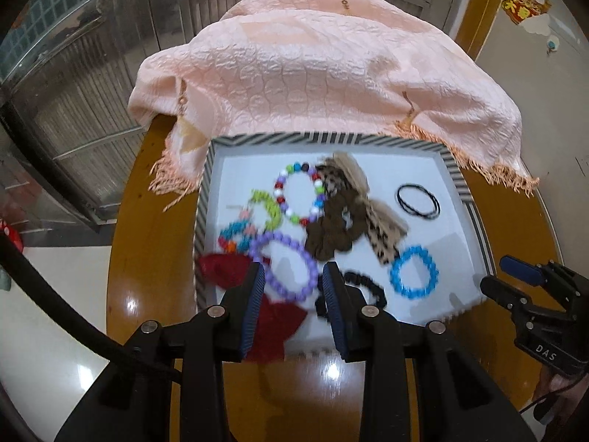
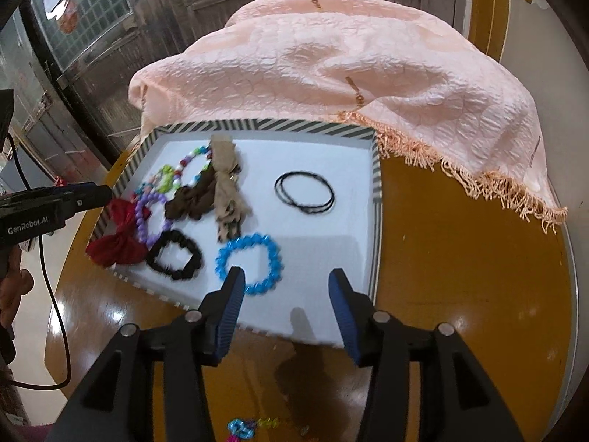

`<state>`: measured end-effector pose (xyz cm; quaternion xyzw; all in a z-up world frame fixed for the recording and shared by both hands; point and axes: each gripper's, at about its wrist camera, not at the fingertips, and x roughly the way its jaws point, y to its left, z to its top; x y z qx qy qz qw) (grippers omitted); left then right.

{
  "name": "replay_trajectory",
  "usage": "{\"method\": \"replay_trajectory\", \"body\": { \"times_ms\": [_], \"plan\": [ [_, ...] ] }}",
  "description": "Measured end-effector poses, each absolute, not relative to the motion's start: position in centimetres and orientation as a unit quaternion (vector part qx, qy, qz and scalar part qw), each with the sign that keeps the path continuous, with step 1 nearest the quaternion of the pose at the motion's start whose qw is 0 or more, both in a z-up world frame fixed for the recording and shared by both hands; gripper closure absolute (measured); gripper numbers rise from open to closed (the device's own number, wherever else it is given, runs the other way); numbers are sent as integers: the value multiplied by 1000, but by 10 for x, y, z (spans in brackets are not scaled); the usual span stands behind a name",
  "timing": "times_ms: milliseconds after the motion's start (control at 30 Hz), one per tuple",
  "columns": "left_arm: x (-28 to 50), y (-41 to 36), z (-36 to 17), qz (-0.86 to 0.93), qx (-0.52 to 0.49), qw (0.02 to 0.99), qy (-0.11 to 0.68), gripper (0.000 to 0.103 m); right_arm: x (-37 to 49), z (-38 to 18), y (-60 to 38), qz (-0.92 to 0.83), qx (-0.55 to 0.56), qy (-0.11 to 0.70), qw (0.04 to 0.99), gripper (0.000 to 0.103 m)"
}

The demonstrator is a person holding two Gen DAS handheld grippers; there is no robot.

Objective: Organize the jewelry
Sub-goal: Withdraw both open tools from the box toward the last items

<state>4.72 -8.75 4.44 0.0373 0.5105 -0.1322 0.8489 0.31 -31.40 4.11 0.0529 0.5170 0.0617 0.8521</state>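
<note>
At the bottom of each wrist view we are holding a pair of tongs: the left tongs (image 1: 293,272) are standing narrowly parted and gripping nothing, while the right tongs (image 2: 286,280) are spread wider, their jaws opening with nothing between them. Just beyond, in the centre of both frames, the striped tray (image 1: 333,137) is resting on the tabletop (image 2: 471,258), carrying a blue bead bracelet (image 2: 249,263), a purple bead bracelet (image 1: 284,267), a black scrunchie (image 2: 175,256) and thin black bands (image 1: 418,199). Farthest, toward the top, a peach fringed cloth (image 1: 313,70) is draping over the tabletop.
</note>
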Motion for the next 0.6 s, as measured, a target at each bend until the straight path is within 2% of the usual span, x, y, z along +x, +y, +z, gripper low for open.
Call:
{"method": "replay_trajectory", "body": {
  "times_ms": [600],
  "plan": [
    [-24,-66,34,-141,44,839,524,77,-58,38,-291,64,41,528,846,53]
  ]
}}
